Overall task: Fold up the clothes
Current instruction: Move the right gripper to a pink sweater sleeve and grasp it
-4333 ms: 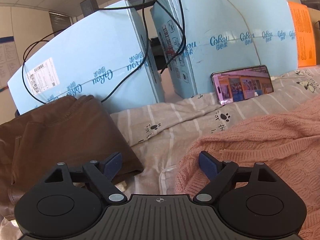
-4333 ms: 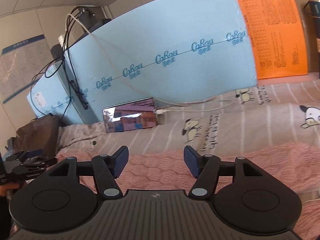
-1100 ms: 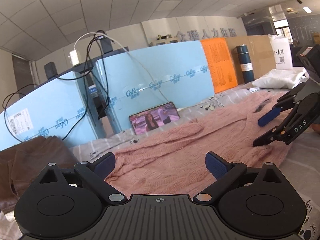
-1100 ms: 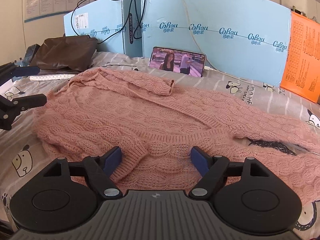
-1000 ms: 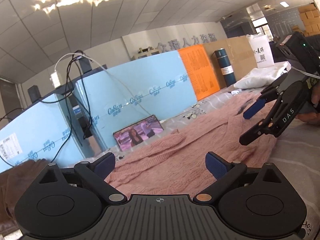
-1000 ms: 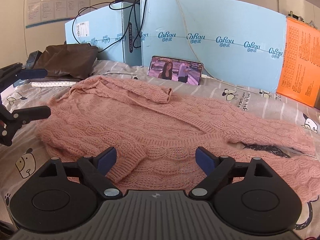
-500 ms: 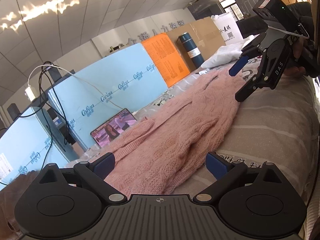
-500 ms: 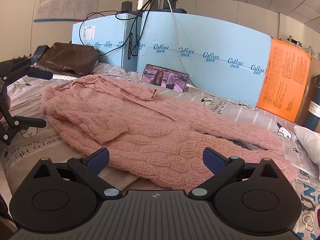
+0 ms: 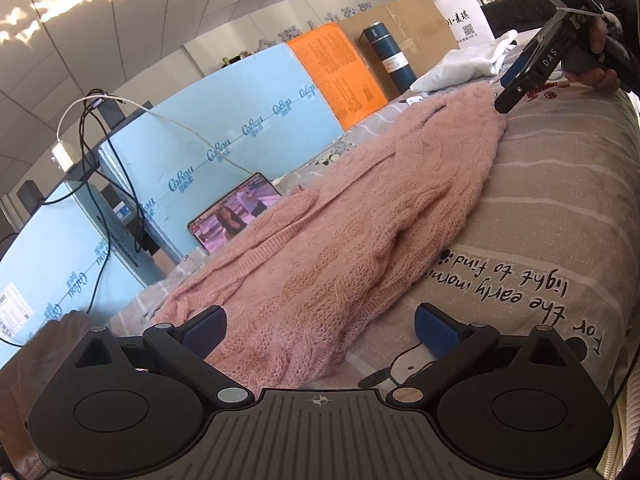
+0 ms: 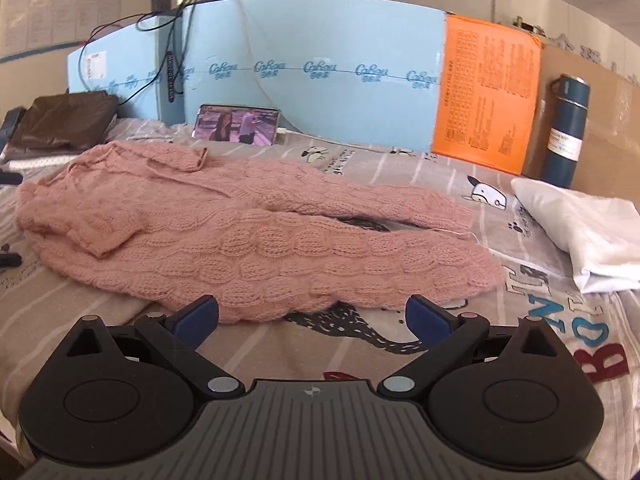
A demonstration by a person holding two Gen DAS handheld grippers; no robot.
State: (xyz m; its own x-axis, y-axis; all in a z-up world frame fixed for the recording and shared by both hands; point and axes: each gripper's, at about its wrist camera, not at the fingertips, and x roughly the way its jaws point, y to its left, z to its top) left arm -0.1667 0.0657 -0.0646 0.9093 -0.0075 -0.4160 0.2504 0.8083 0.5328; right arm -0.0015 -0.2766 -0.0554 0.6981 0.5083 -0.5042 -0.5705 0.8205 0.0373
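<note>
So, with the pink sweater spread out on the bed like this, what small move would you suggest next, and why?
Probably lower the right claw onto the near hem of the pink sweater and close on it. Both claws are open and empty; the left claw already sits at the sweater's other end. The garment lies long, with one sleeve across its front, so a lengthwise fold seems due.

black grippers [image 10: 310, 318], blue-padded jaws
</note>
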